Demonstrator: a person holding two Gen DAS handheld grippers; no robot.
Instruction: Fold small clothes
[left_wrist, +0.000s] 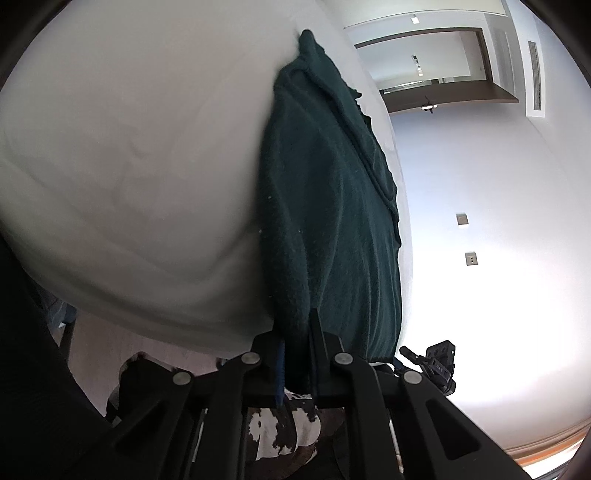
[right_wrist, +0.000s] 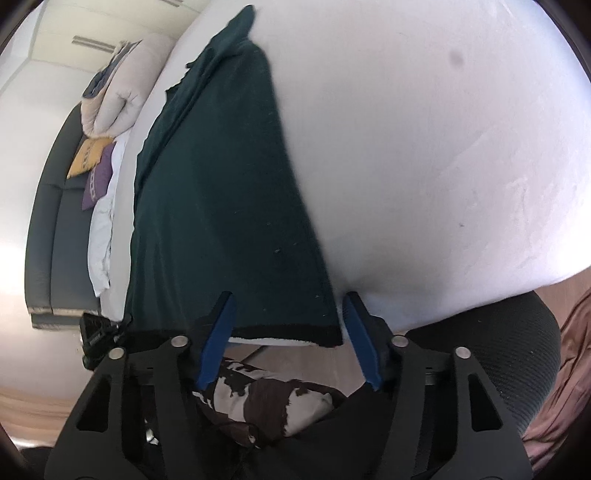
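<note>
A dark green garment (left_wrist: 328, 206) lies stretched along the white bed sheet (left_wrist: 129, 147). My left gripper (left_wrist: 295, 332) is shut on the garment's near hem corner, with cloth bunched between the fingers. In the right wrist view the same garment (right_wrist: 221, 192) runs away from me, its dark hem at the bed's edge. My right gripper (right_wrist: 288, 332) is open, its blue pads (right_wrist: 218, 339) either side of the hem's right corner, holding nothing. The other gripper shows at the left edge (right_wrist: 98, 332) of the right wrist view.
Pillows and cushions (right_wrist: 110, 103) lie at the far end of the bed by a dark headboard (right_wrist: 55, 221). A brown and white patterned cloth (right_wrist: 266, 406) lies below the grippers. A black mesh chair (right_wrist: 517, 350) stands on the right.
</note>
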